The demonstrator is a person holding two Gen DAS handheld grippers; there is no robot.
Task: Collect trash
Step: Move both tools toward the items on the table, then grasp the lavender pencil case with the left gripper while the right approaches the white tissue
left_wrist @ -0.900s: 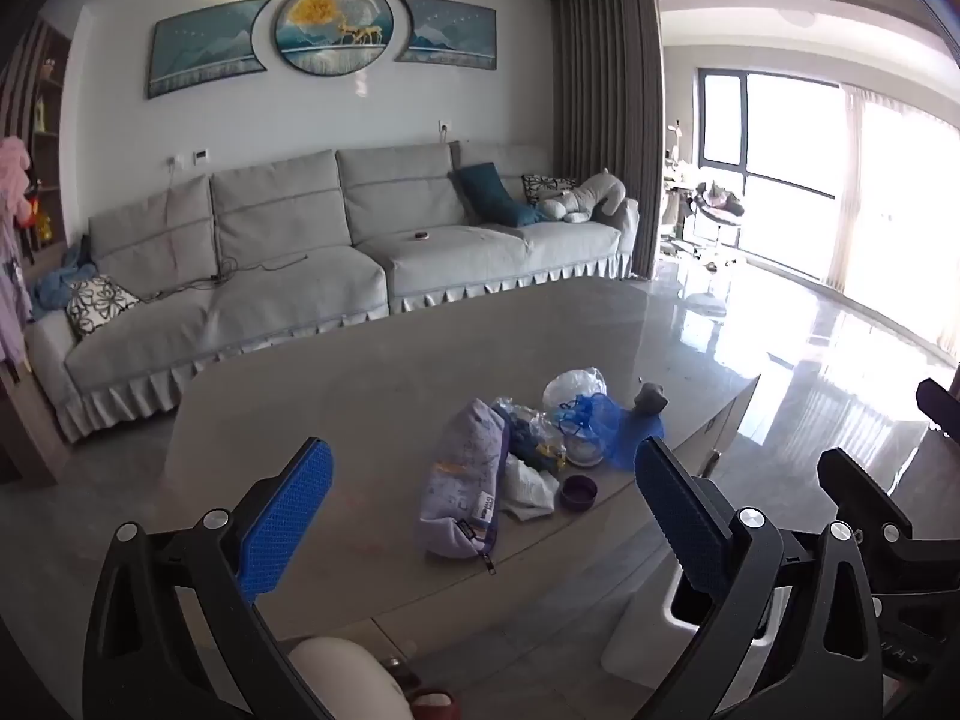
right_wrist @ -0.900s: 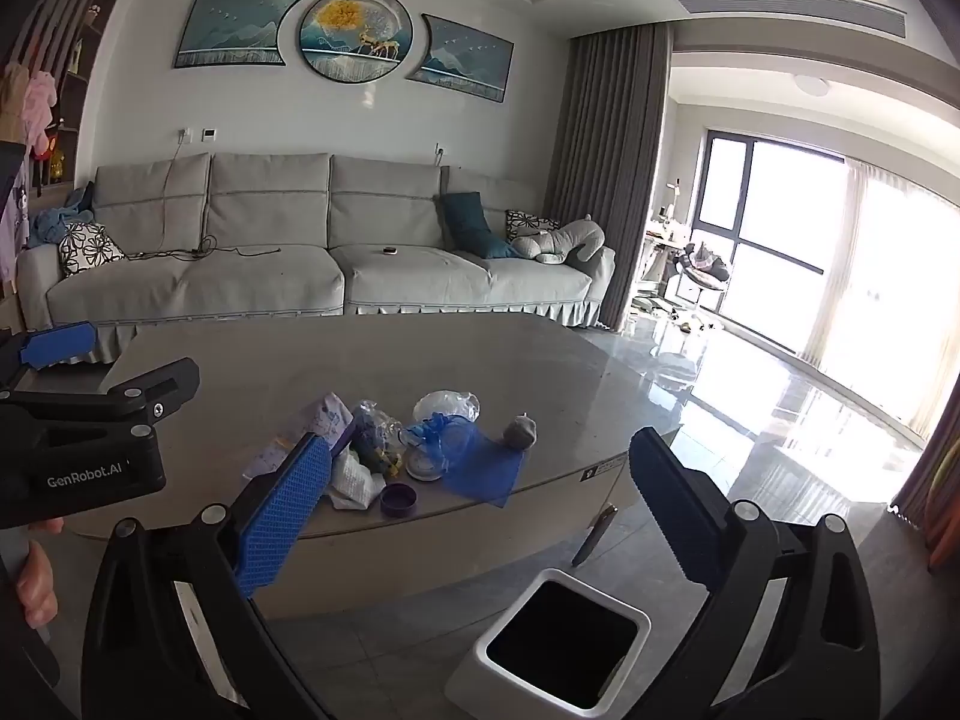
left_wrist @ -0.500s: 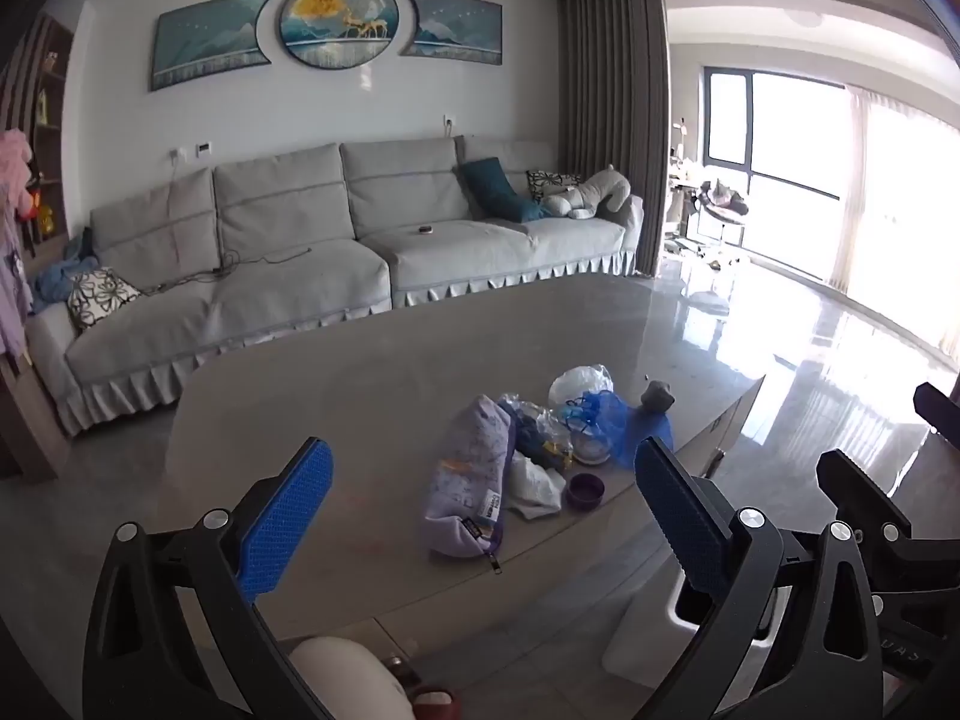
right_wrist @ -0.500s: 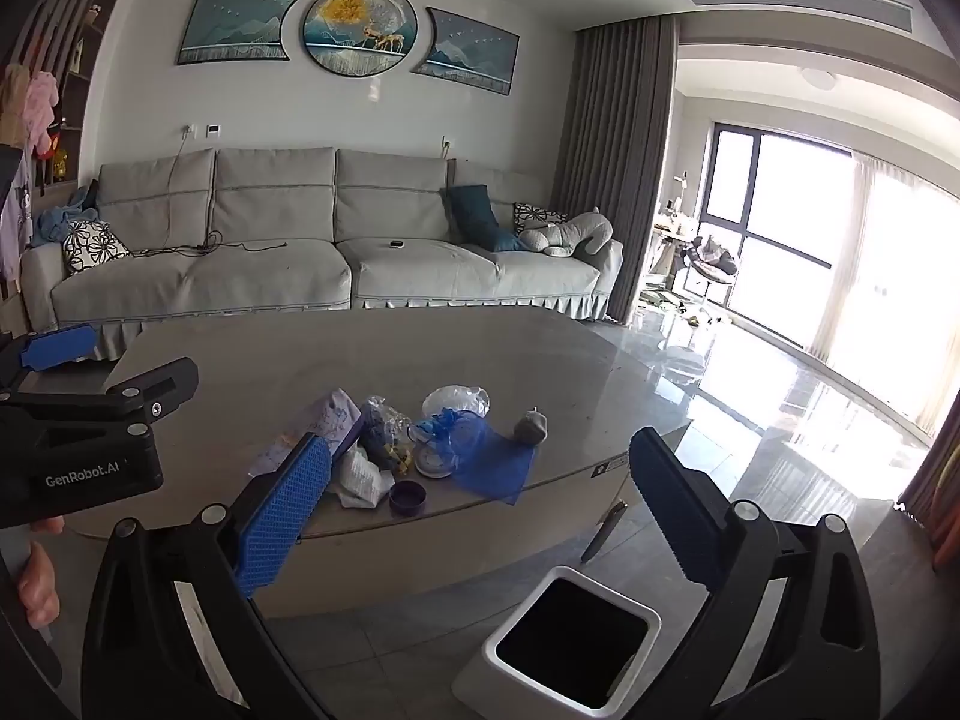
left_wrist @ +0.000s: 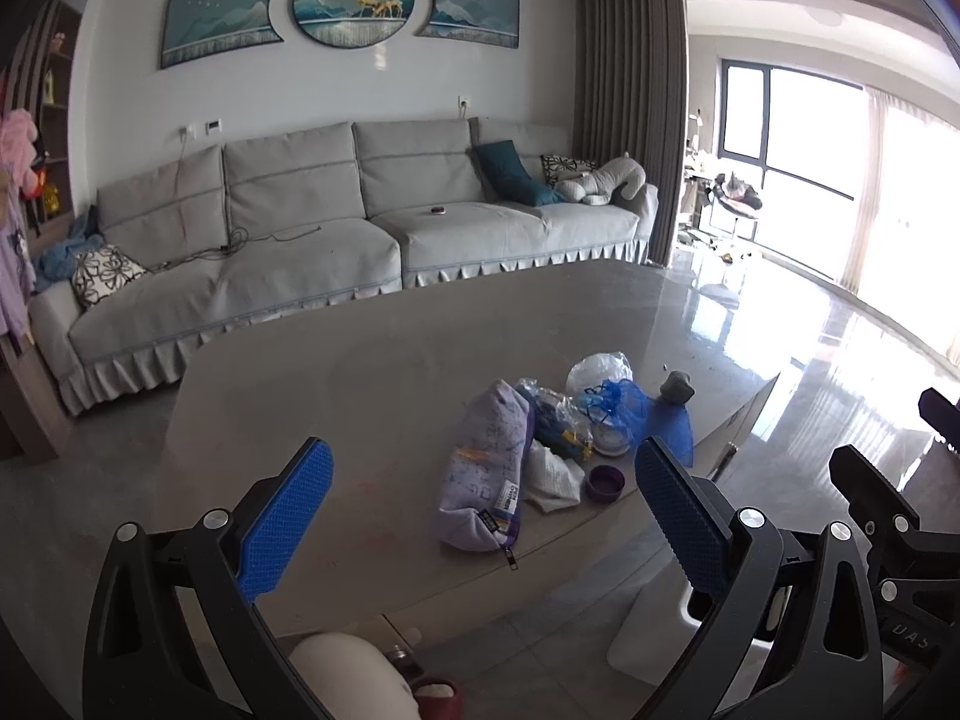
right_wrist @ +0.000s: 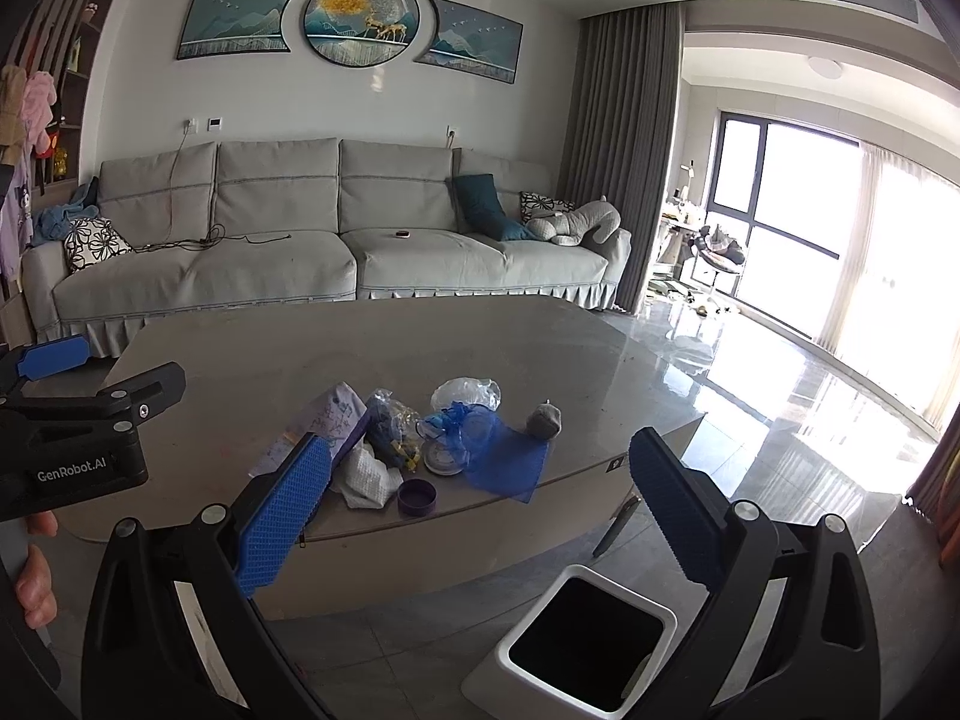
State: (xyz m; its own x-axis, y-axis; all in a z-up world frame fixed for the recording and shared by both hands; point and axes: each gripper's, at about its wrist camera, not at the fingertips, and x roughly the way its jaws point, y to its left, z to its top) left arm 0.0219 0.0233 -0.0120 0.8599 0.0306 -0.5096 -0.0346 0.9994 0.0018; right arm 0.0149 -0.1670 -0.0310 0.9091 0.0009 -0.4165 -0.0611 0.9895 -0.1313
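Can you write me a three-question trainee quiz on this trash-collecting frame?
1. True or false: the white bin stands on the floor in front of the table, with its top open.
2. Which item lies nearest the table's front edge: A the grey lump, B the purple cap, C the clear plastic bag?
3. Fill in: the fingers of the right gripper and those of the left gripper are both ____ and hold nothing.

Key: 1 true; 2 B; 3 open.
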